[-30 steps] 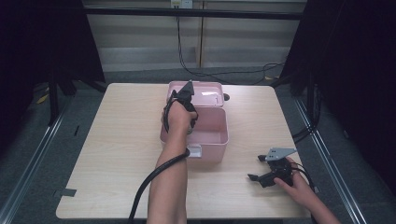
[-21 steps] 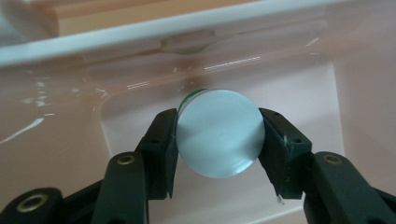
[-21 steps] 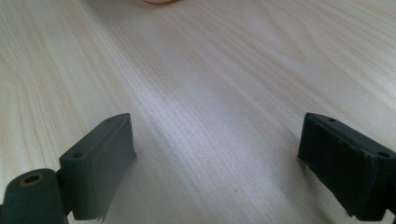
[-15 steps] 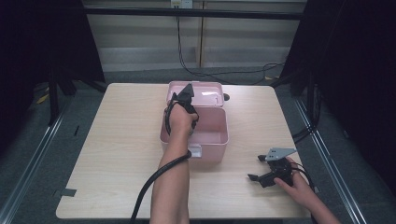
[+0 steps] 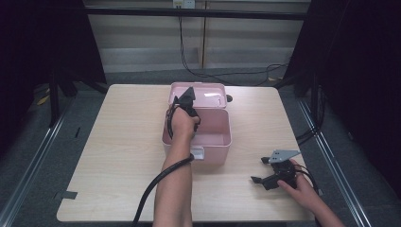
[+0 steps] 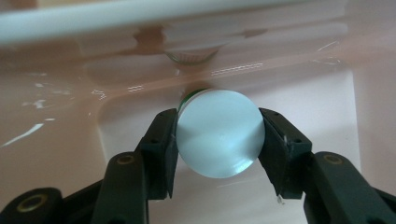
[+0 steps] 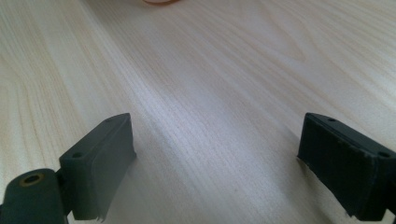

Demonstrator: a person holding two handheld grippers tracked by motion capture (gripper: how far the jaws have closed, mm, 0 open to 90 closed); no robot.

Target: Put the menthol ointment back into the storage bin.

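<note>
Left gripper view: my left gripper (image 6: 219,140) is clamped on a round white-capped container (image 6: 218,133) inside the pink box (image 5: 215,142) near table's far edge. Step looks like placing it in. Next: lower, then let go. Right gripper (image 7: 217,163) idle, jaws wide apart, near right front corner

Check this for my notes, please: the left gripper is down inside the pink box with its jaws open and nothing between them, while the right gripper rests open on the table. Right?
Not quite. The left gripper is inside the pink box, but its jaws are shut on a round white-capped container, as the left gripper view shows. The right gripper does rest open on the table.
</note>
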